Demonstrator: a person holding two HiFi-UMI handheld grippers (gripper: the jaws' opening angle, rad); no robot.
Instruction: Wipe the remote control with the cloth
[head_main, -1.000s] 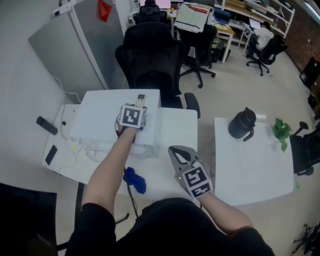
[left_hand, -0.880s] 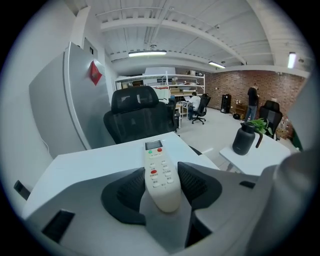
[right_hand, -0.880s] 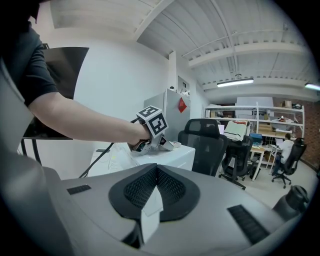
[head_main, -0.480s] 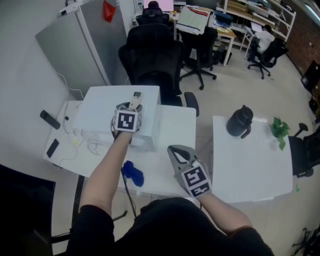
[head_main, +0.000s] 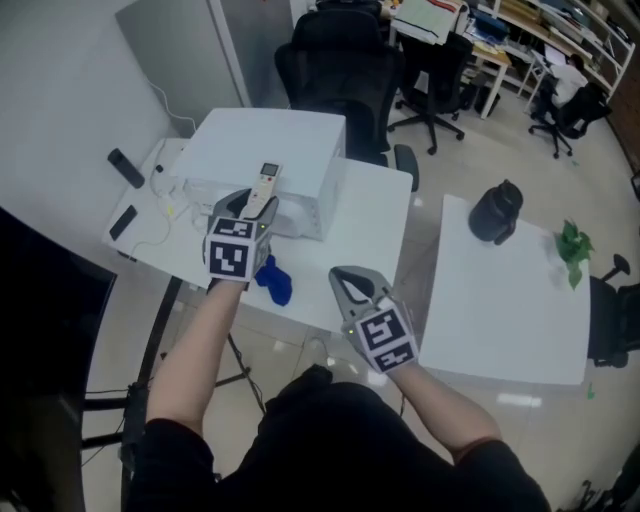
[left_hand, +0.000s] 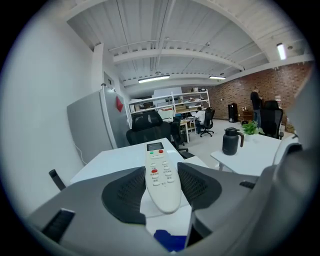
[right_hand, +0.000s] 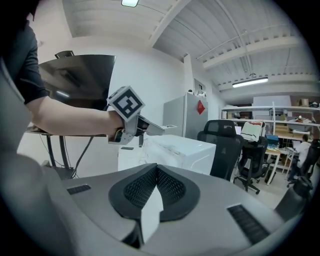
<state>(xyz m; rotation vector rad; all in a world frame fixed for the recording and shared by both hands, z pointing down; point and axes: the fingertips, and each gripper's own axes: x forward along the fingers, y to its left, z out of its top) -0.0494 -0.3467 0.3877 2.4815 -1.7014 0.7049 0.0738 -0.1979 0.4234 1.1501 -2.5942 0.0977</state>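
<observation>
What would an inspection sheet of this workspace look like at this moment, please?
Surface: white table, mostly bare; second white table to its right.
Job's things: remote control held in the left claw, buttons up; blue cloth lies at the table's near edge, untouched.
Clutter: white box; two dark handsets at the far left; black jug and green plant on the second table.
Grippers: left claw shut on the remote; right claw shut, empty.
Cables: thin white cable left of the box.
Surroundings: black office chairs behind the table.
</observation>
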